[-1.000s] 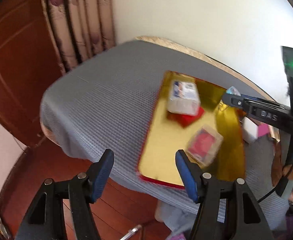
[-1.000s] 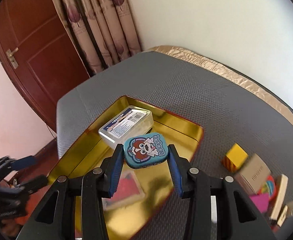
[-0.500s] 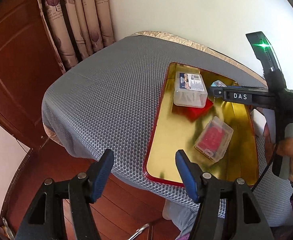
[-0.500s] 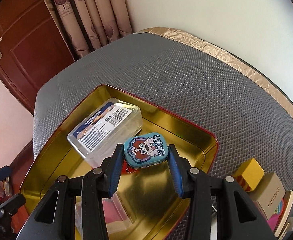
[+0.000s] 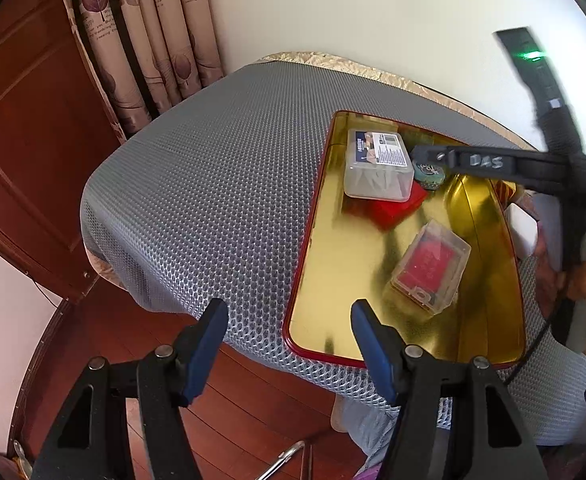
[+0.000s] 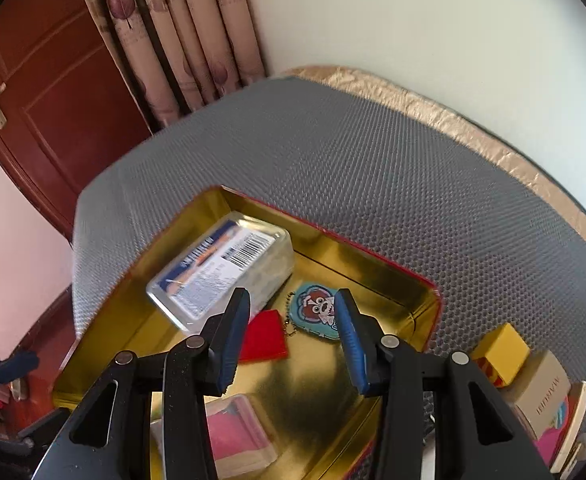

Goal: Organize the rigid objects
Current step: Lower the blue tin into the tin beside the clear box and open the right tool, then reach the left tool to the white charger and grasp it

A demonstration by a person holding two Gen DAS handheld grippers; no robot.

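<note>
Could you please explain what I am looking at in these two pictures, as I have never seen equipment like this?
No robot here: a person holds a hand-held gripper in each hand, and each carries a wide-angle camera looking along its two blue-padded jaws. One picture is from the left gripper, the other from the right gripper.

On a table covered by a grey mat sits a gold tray with a red rim. In it lie a labelled clear box, a flat red piece partly under it, a clear case with red contents, and a small teal cartoon tin.

Beside the tray are a yellow block, a beige box and other small items.

Neither gripper holds anything. The tin lies on the tray floor just beyond the right jaws, which stand open.
</note>
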